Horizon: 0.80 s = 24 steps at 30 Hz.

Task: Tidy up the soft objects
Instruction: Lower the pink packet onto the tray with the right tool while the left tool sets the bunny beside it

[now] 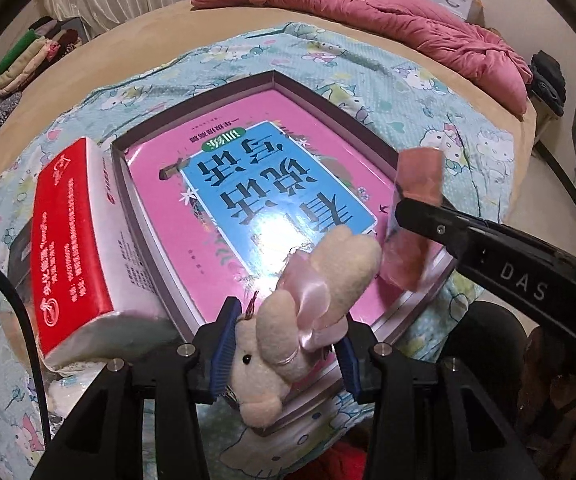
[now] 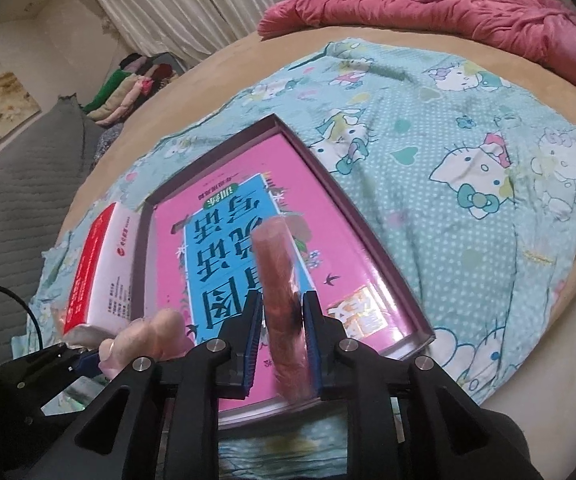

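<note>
With my left gripper (image 1: 284,352) pinching the cream plush bunny (image 1: 288,320) at lower centre, I'd lower it gently onto the pink book (image 1: 192,184) inside the shallow purple box (image 1: 208,92).

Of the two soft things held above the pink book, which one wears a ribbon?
The cream plush rabbit in the left tongs wears a pink satin ribbon. The other, an orange-pink fuzzy piece wrapped in clear plastic between the right tongs' jaws, has none.
</note>
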Tool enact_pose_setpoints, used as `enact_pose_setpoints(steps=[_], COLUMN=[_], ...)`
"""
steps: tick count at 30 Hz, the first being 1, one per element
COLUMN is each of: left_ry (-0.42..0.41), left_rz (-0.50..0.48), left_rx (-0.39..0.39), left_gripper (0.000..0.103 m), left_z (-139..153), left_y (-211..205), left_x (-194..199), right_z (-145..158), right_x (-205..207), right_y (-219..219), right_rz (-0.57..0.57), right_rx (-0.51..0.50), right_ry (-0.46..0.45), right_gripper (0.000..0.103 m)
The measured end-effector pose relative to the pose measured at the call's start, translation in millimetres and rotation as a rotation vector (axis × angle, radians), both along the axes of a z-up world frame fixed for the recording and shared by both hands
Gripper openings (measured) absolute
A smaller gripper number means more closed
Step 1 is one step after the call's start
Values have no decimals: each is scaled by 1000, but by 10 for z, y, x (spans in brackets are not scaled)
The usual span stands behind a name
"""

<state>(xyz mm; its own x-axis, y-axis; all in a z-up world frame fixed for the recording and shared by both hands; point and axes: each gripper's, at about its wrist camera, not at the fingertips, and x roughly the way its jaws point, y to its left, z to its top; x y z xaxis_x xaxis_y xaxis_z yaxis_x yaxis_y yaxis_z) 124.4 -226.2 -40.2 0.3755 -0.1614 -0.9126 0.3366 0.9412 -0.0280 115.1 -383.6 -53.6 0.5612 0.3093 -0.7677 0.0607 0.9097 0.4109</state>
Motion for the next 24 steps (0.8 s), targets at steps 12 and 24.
enact_pose_setpoints(steps=[12,24], left_ry=[34,53], left_rz=[-7,-1], left_rx=[-13,-13], left_gripper=[50,58], left_z=[-70,-114], left_y=[-21,-3], left_x=[-6,-14], right_z=[-27,5], right_x=[-1,-13], right_y=[-113,-130], right_rz=[-66,-77], right_rx=[-17,-28], right_ry=[19,4], right_gripper=[35,50])
